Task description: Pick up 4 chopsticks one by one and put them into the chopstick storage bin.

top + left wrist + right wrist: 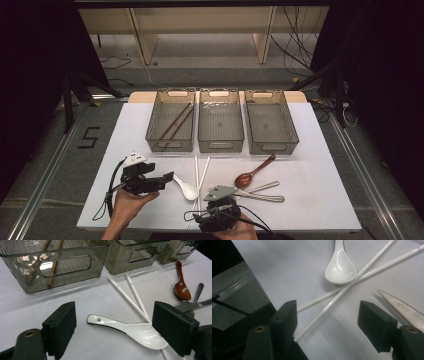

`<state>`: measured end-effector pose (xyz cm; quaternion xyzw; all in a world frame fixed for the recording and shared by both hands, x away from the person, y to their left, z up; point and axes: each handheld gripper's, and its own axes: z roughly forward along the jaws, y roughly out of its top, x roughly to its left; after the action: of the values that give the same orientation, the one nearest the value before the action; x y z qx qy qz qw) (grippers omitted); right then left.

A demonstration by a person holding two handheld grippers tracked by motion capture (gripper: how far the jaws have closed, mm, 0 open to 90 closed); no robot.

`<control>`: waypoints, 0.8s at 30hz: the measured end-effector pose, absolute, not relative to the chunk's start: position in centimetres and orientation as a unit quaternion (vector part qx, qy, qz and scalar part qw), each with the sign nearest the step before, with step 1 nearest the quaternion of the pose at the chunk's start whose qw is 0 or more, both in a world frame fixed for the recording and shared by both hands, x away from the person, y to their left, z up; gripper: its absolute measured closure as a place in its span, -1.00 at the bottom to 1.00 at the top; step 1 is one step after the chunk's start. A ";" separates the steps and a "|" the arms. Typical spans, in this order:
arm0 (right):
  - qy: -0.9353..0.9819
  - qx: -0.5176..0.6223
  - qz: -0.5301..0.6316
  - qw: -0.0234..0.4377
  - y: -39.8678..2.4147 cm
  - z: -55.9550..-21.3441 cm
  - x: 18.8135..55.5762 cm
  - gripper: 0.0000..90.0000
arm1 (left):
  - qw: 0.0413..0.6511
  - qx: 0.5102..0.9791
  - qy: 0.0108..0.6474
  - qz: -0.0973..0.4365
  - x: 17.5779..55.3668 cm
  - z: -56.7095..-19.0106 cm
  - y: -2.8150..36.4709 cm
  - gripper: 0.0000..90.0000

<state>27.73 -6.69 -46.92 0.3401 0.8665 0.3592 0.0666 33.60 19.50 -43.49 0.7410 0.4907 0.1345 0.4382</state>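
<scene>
left tool (113,332) released, angled low at white spoon (130,330) | right tool (328,325) released (over white chopsticks (337,297))

The white spoon (132,331) looked like glazed ceramic, smooth and glossy, with bright highlights in its bowl. The white chopsticks (352,280) seemed smooth plastic with a soft sheen. The brown spoon (182,286) appeared to be lacquered wood, shiny. The knife (404,308) was dull grey metal with a serrated edge. The bins (62,267) were smoky translucent plastic, ribbed and glossy. The table cover (320,170) was white and matt. The jaws of both grippers looked matt black plastic.
</scene>
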 end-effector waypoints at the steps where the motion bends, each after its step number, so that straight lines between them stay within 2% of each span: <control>1: 0.868 0.340 0.355 0.069 -6.5 -47.0 27.7 -0.27 | 0.439 0.741 0.490 0.136 33.6 -43.5 19.5 -0.57; 24: 0.889 0.323 0.311 0.089 -5.1 -48.2 28.0 -0.26 | 0.438 0.739 0.491 0.139 33.2 -43.7 19.6 -0.58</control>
<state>27.98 -5.14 -48.15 0.3234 0.8893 0.3109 0.0890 33.21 19.60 -43.72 0.7394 0.4915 0.1394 0.4385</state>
